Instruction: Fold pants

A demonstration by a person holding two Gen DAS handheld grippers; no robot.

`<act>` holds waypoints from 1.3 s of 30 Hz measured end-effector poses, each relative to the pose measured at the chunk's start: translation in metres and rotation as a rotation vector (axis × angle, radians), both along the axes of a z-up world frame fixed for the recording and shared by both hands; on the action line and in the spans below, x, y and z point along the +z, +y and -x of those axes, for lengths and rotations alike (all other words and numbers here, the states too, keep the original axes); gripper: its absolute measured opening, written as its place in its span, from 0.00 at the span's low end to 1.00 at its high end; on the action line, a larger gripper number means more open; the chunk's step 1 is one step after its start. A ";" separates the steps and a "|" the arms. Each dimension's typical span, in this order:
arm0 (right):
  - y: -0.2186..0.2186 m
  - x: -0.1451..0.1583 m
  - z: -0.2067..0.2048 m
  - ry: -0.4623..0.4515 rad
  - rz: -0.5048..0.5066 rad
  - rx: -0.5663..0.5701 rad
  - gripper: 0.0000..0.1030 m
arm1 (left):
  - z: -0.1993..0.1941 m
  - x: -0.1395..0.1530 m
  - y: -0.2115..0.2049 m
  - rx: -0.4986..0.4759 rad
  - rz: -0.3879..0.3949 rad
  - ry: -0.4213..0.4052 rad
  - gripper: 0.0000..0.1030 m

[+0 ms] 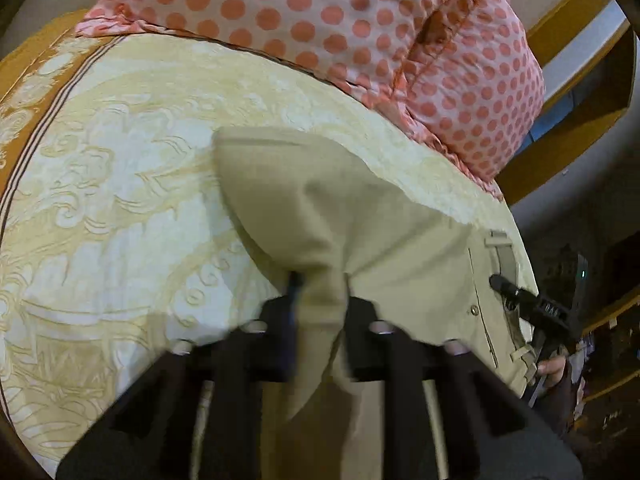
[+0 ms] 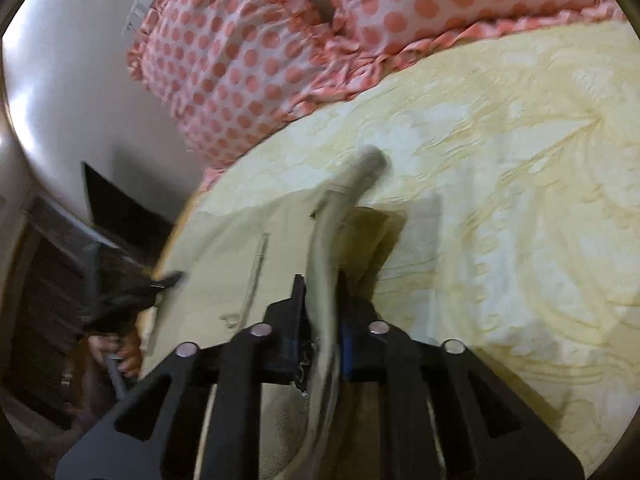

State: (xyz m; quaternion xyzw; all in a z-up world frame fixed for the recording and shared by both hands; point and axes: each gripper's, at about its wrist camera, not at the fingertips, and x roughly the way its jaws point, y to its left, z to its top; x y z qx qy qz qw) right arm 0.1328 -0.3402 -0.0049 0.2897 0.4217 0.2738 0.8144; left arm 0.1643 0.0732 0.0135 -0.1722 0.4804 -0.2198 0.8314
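Beige khaki pants (image 1: 360, 220) lie on a yellow patterned bedspread (image 1: 120, 180). My left gripper (image 1: 320, 292) is shut on a bunched fold of the pants and lifts it off the bed. The waistband with a button and belt loops shows at the right of the left wrist view. My right gripper (image 2: 322, 284) is shut on the waistband edge of the pants (image 2: 240, 232), which curves up between the fingers. The right gripper (image 1: 516, 292) also shows in the left wrist view at the waistband. The left gripper (image 2: 160, 280) shows blurred at the left of the right wrist view.
Pink pillows with orange polka dots (image 1: 360, 20) lie along the head of the bed, also in the right wrist view (image 2: 260, 60). A white wall (image 2: 72, 100) and dark furniture (image 2: 48, 280) stand beside the bed. Wooden shelves (image 1: 580, 80) stand at the right.
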 end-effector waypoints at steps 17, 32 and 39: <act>-0.004 0.019 -0.155 -0.020 0.236 -0.159 0.18 | -0.144 0.020 -0.066 0.086 -0.320 -0.132 0.24; 0.001 0.012 -0.112 0.064 0.038 -0.098 0.69 | -0.092 0.012 -0.082 0.015 -0.149 -0.098 0.44; 0.024 0.058 -0.018 -0.091 0.293 -0.182 0.91 | 0.017 0.049 -0.080 0.139 -0.402 -0.286 0.93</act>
